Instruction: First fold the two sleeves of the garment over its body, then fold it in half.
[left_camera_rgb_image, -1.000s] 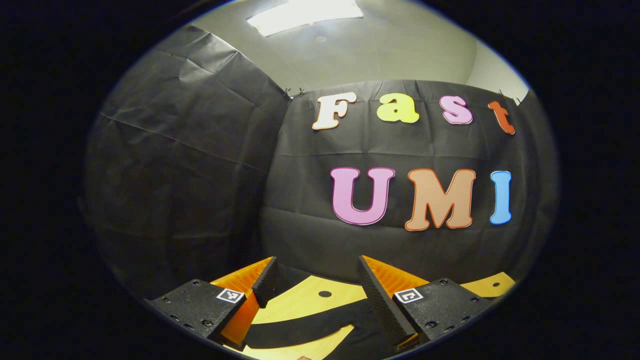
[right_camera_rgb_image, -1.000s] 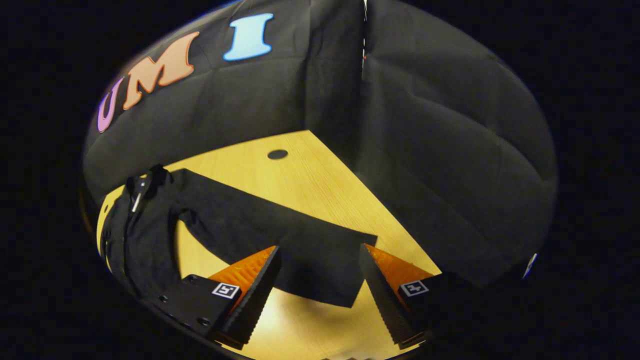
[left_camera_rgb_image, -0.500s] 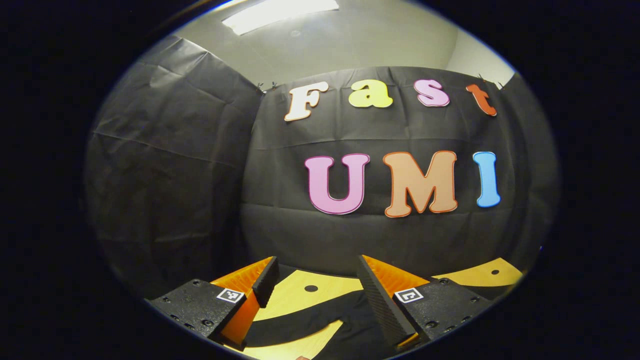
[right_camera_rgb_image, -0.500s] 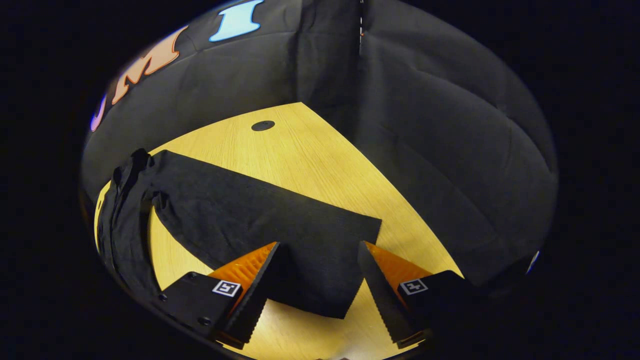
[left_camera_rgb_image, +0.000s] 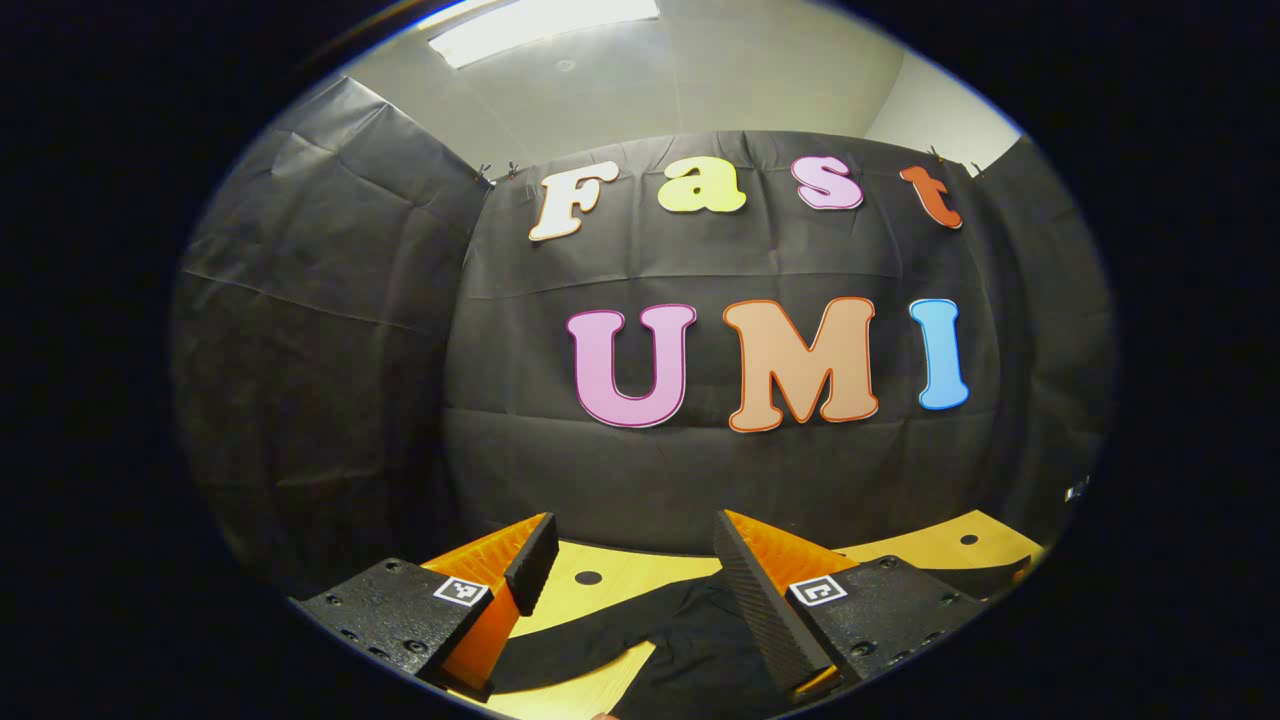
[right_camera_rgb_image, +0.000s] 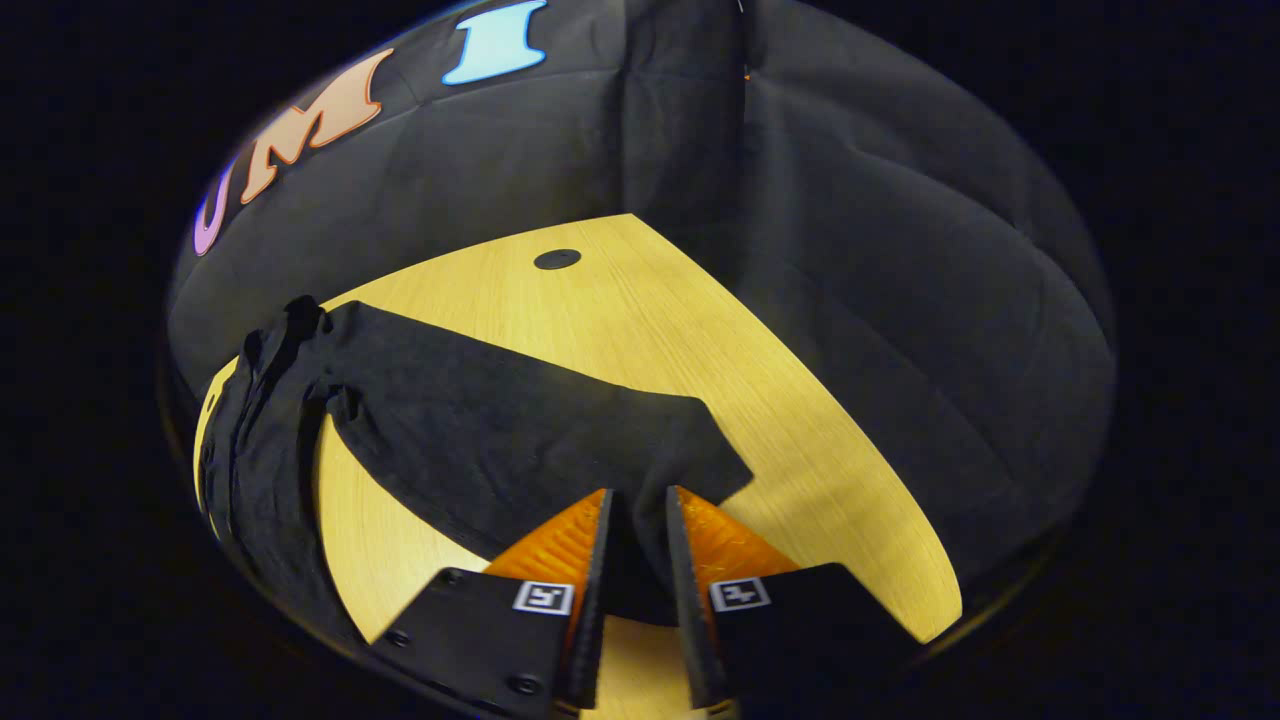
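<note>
A black long-sleeved garment (right_camera_rgb_image: 250, 470) lies on the wooden table (right_camera_rgb_image: 650, 320), its body at the left edge of the right gripper view. One sleeve (right_camera_rgb_image: 500, 430) stretches across the wood toward my right gripper (right_camera_rgb_image: 638, 495), which is shut on the cuff; the cloth bunches between the two fingers. In the left gripper view, my left gripper (left_camera_rgb_image: 635, 525) stands open above the table, nothing between its fingers. Part of the black garment (left_camera_rgb_image: 690, 630) lies below and beyond them, untouched.
The table (left_camera_rgb_image: 640, 575) has a dark round hole (right_camera_rgb_image: 557, 259) near its far edge, and another hole (left_camera_rgb_image: 588, 577) lies between the left fingers. Black cloth walls close the booth behind and to the right. Bare wood surrounds the sleeve.
My right gripper has gone from wide open to shut on the sleeve's cuff, which now puckers. The left gripper stays open while its view drifts to the right.
</note>
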